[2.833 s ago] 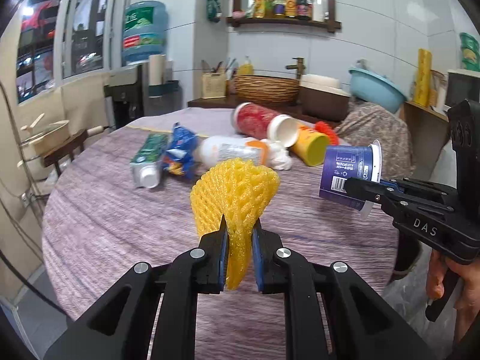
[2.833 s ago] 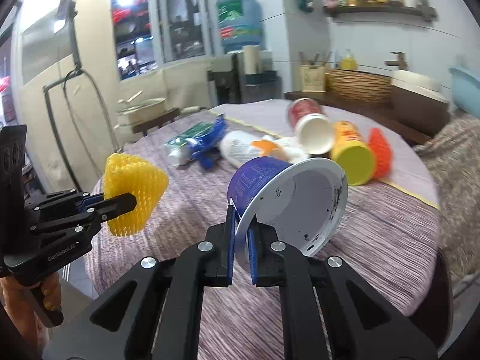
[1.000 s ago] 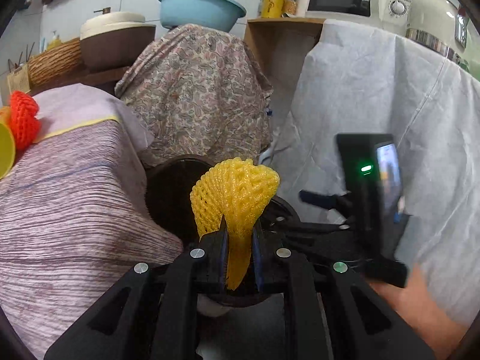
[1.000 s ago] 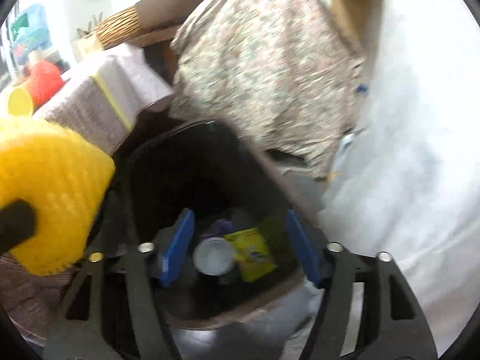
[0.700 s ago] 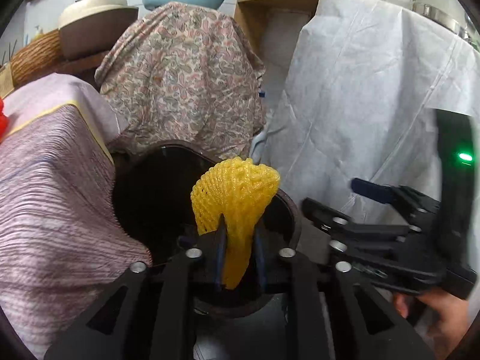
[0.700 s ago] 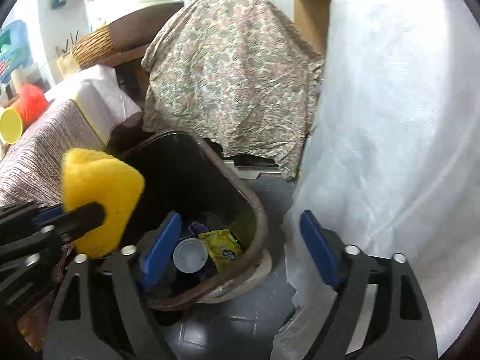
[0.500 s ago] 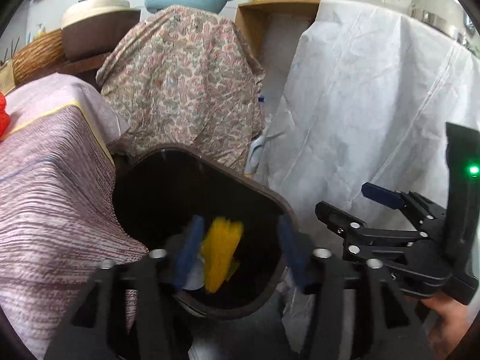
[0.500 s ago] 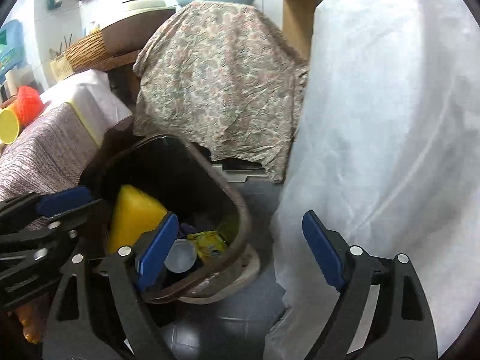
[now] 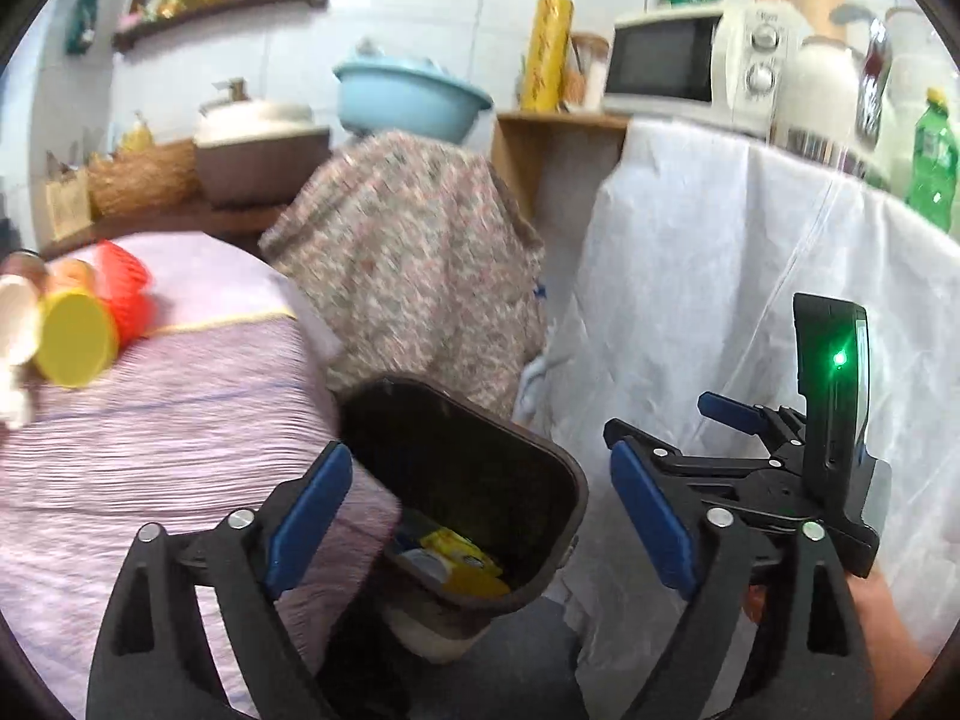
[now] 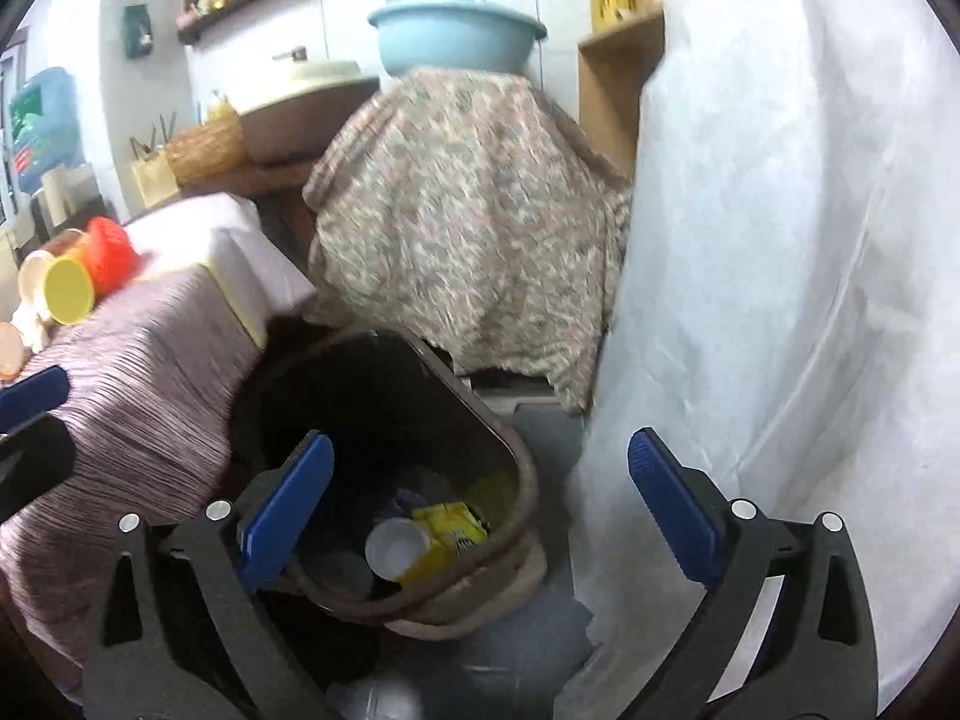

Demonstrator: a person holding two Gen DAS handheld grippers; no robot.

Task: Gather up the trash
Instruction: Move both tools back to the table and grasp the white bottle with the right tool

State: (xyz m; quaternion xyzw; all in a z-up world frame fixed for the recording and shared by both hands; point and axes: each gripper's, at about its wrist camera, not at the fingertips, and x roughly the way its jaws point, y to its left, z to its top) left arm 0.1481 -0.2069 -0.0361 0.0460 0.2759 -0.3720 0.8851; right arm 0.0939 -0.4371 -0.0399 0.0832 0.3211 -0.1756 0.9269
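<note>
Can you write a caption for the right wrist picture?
Right gripper opening, empty, above the brown trash bin.

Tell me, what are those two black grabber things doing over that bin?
A person is tidying up trash with a grabber in each hand. The left gripper and the right gripper are both above the dark trash bin beside the table, their jaws opening with nothing between them. Inside the bin lie a yellow wrapper and a white cup. More trash waits on the table, such as a yellow-lidded can.
</note>
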